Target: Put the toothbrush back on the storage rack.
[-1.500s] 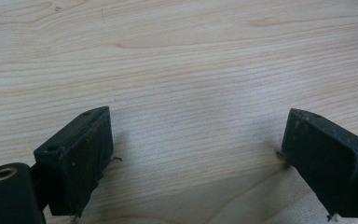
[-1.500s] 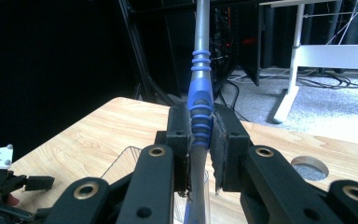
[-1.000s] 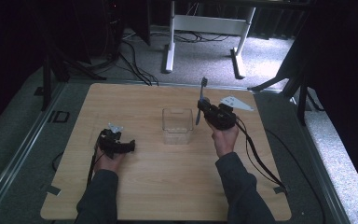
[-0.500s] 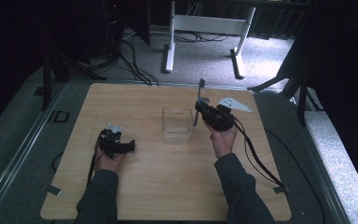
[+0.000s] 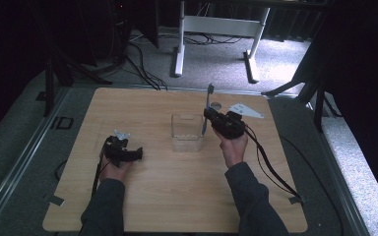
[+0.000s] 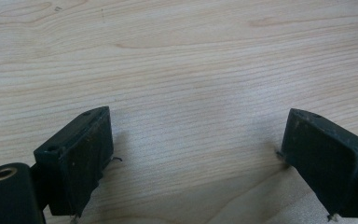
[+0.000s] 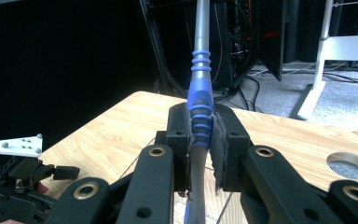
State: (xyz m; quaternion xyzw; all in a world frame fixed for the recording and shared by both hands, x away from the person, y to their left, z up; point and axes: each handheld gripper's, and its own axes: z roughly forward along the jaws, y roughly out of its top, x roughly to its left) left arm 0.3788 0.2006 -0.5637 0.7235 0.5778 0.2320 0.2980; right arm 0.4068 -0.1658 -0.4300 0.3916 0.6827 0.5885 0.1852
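Observation:
My right gripper (image 5: 210,118) is shut on a grey and blue toothbrush (image 5: 208,98), which it holds nearly upright with the head at the top. In the right gripper view the pads clamp the ribbed blue part of the toothbrush (image 7: 200,70) between the fingertips of the right gripper (image 7: 200,140). A clear plastic box (image 5: 187,132) stands on the table just left of it, and the handle's lower end hangs by the box's right wall. My left gripper (image 5: 128,150) rests low on the table at the left. In the left gripper view the left gripper (image 6: 196,154) stands open with nothing but bare wood between its jaws.
The wooden table (image 5: 177,196) has a round hole (image 5: 215,105) behind the right gripper. Cables trail off both grippers toward the person's forearms. A white desk frame (image 5: 216,29) and floor cables lie beyond the table's far edge.

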